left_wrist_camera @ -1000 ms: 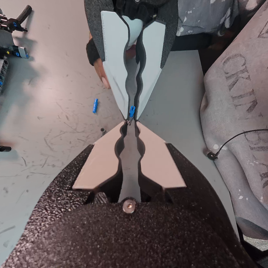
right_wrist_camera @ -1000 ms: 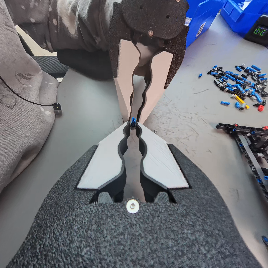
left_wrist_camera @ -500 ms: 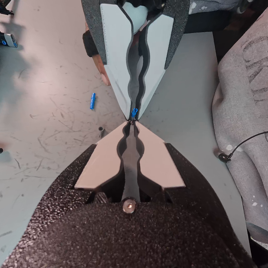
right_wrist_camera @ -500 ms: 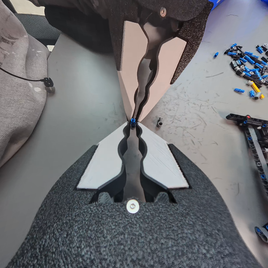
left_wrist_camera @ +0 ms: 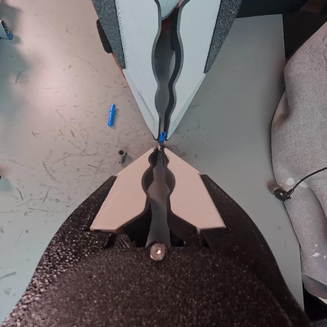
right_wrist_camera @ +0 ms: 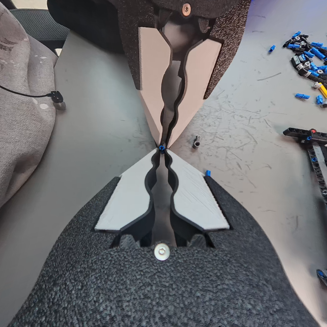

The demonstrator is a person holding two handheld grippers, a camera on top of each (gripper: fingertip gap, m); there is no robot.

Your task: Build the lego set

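**Two tools meet tip to tip over a blue pin**

No bin or tray shows in either view — the loose parts lie straight on the scratched grey desk (left_wrist_camera: 53,123). At the right edge of the right wrist view a heap of blue and black pins (right_wrist_camera: 307,56) is spread out, with a black beam assembly (right_wrist_camera: 311,141) nearer, studded with blue pins.

The right tool (right_wrist_camera: 161,150) is clamped on a small blue pin (left_wrist_camera: 162,137), which sticks out past its tips. The left tool (left_wrist_camera: 160,148) comes in from the opposite side, its fingers drawn nearly together on a tiny grey piece (left_wrist_camera: 159,147) at their very tips; what that piece is cannot be told. The two tools point straight at each other, nose to nose, above the desk near its edge, with the pin's free end touching or just short of the grey piece.

On the desk just beside the meeting point lie a grey connector (left_wrist_camera: 121,153) and, farther off, a spare blue pin (left_wrist_camera: 111,115). A person's grey sleeve (left_wrist_camera: 304,141) with a black cord (left_wrist_camera: 300,180) fills the side of the left wrist view.

Against the picture half a second back, the opposite tool fills more of each view — the two have closed in along their shared line, and both grips are unchanged. The grey connector and spare pin lie as before.
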